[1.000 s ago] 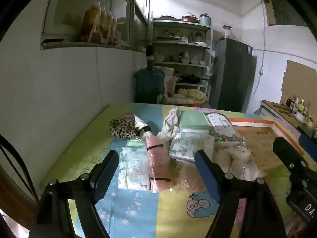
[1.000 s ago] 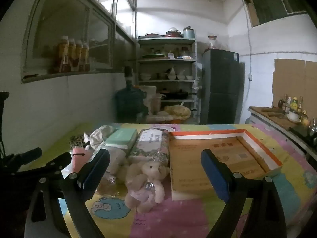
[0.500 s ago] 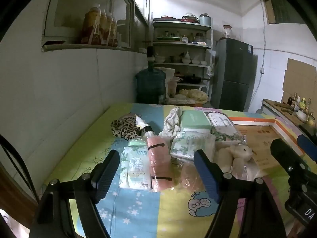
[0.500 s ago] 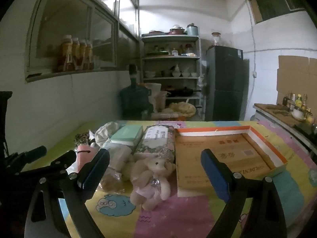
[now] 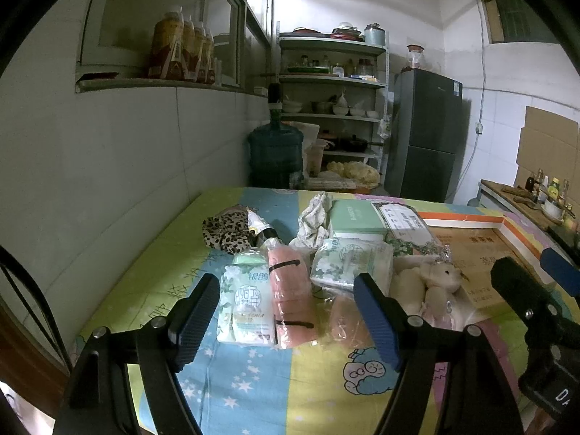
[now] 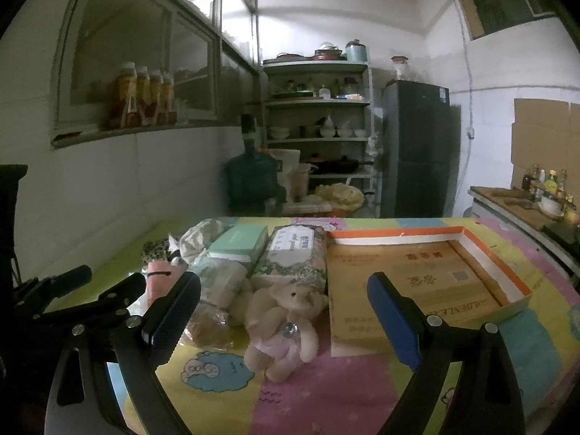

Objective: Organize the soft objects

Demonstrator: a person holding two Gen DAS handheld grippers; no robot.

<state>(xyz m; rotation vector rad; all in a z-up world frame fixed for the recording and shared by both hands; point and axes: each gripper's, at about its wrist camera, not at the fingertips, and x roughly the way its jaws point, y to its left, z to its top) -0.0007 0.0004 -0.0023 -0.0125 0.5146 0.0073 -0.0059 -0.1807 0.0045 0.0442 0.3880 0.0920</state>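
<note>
Soft items lie in a heap on the patterned table cover. A pink rolled towel [image 5: 291, 290], a tissue pack [image 5: 248, 302], a floral wipes pack [image 5: 349, 262], a leopard-print cloth [image 5: 226, 230], a crumpled white cloth [image 5: 313, 219], a mint box [image 5: 357, 217] and a cream teddy bear [image 6: 284, 317] show. An open cardboard box [image 6: 427, 282] with an orange rim lies to the right. My left gripper [image 5: 286, 317] is open and empty, short of the towel. My right gripper [image 6: 284, 317] is open and empty, short of the bear.
A white wall runs along the table's left side. Behind the table stand a blue water jug [image 5: 275, 156], a metal shelf rack [image 5: 331, 108] and a dark fridge [image 5: 424, 137]. A counter with bottles [image 6: 536, 195] is at the far right.
Both grippers have risen and drawn back slightly, so the heap sits a little lower and farther in each view. Both stay open and empty. The objects have not moved.
</note>
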